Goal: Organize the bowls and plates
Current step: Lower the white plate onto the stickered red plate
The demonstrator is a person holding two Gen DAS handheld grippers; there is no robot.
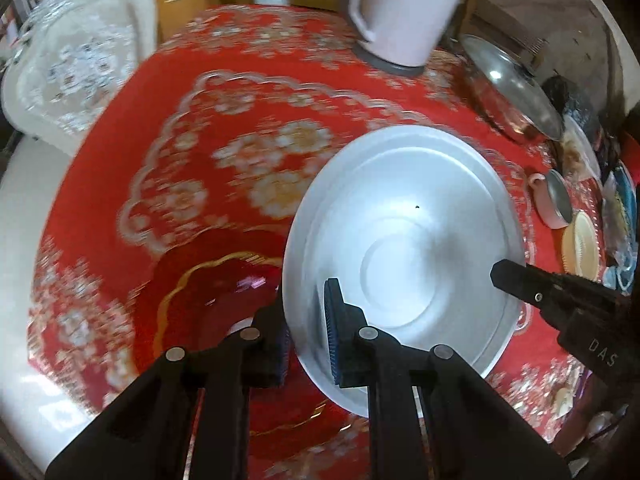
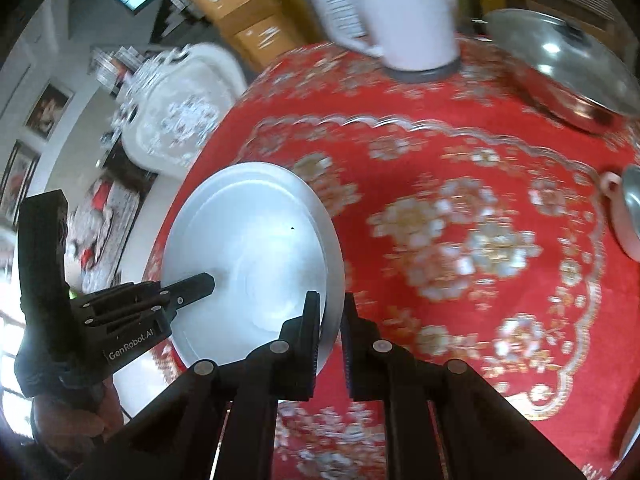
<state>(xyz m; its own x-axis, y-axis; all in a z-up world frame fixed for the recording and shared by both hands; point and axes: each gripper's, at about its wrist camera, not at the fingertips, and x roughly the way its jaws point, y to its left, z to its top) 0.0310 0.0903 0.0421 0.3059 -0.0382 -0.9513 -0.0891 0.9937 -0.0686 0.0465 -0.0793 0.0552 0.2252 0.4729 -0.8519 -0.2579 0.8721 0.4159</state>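
Our left gripper (image 1: 310, 336) has its fingers (image 1: 334, 336) closed on the near rim of a white plate (image 1: 400, 236); our right gripper (image 2: 330, 334) pinches the opposite rim the same way. The plate is plain, round and glossy, with one dark speck. We hold it tilted above the bench's red flowered cloth (image 1: 224, 128), face towards us. A red gold-trimmed dish (image 1: 224, 292) lies below.

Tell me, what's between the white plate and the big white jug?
Only bare red tablecloth with flower patterns lies between the white plate and the white jug, in both views.
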